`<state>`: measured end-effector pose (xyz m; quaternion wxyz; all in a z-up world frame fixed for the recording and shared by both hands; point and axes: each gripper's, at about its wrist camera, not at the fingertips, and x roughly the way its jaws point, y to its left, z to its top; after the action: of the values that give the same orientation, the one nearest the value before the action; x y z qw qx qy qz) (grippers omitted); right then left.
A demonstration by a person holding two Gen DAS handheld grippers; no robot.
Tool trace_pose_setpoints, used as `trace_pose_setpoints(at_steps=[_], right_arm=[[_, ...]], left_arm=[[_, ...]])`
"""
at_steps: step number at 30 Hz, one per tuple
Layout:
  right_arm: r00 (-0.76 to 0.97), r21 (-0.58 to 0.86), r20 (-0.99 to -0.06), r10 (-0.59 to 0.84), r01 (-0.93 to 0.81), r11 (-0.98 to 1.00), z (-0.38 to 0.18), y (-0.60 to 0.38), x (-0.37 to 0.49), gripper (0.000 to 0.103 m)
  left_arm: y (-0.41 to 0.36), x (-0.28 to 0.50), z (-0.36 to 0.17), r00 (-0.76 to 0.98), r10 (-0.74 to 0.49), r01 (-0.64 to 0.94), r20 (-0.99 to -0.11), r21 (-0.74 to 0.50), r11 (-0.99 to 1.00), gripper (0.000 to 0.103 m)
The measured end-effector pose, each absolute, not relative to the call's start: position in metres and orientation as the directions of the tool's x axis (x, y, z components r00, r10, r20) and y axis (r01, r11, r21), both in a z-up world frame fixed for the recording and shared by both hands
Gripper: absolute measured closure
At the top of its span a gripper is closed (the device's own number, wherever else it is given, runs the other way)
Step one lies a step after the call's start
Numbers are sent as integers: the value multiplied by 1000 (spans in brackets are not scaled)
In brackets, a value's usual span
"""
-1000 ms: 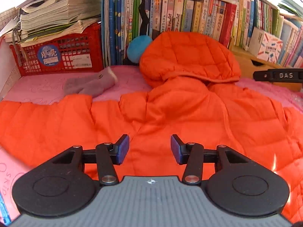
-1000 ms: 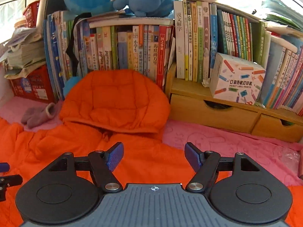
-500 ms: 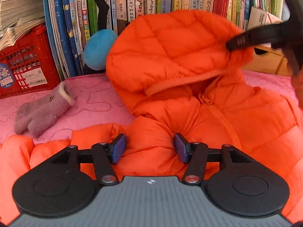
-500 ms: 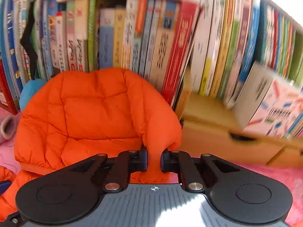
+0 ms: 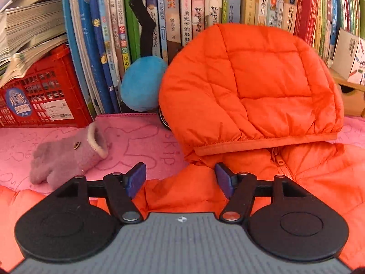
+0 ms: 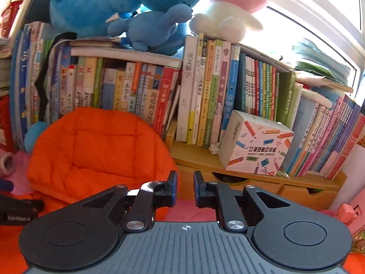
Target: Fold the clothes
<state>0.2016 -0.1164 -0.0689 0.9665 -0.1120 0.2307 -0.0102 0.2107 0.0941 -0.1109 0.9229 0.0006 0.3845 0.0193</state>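
Left tongs [image 5: 180,178] are opening, astride a jacket [image 5: 251,91] fold; right tongs [image 6: 185,188] are opening slightly, empty. The hood could flop back against the books [image 6: 205,91].

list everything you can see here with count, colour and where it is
jacket: one, orange, spread on the pink cloth, hood propped against the books
cloth: one, pink, under the jacket
glove: one, mauve, on the cloth left of the hood
crate: one, red, far left, paper stacked on it
books: many, mixed colours, upright along the back
plush toys: blue ones and a pink-and-white one, on top of the books
printed box: one, white, on the wooden drawer unit
left tongs: black, opening over a jacket fold
right tongs: black, opening, narrow gap, nothing between
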Motion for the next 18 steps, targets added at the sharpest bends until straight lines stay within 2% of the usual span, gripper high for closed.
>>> trace_pose_setpoints(at_steps=[3,6,8,12,18], right_arm=[[860,-175,-508,52,-163,971,-79,-91,178,85],[819,-121,-562,116,-220,968,-98,-67,164,85],[805,-150,-587,87,-214,965,-115,-62,161,83],[826,-348,-556,-96,-126,929,-128,-86,159,82],[746,-572,-511,-427,75,817,-163,-215,154,77]], left_arm=[[96,177,-102,743,19,-33,-669,-9,999,38],[82,149,-109,752,82,-18,-654,104,994,38],[77,149,-125,743,162,-5,-649,238,971,36],[88,145,-145,778,228,-19,-585,341,940,32],[109,155,-149,787,281,-52,-549,394,918,20]])
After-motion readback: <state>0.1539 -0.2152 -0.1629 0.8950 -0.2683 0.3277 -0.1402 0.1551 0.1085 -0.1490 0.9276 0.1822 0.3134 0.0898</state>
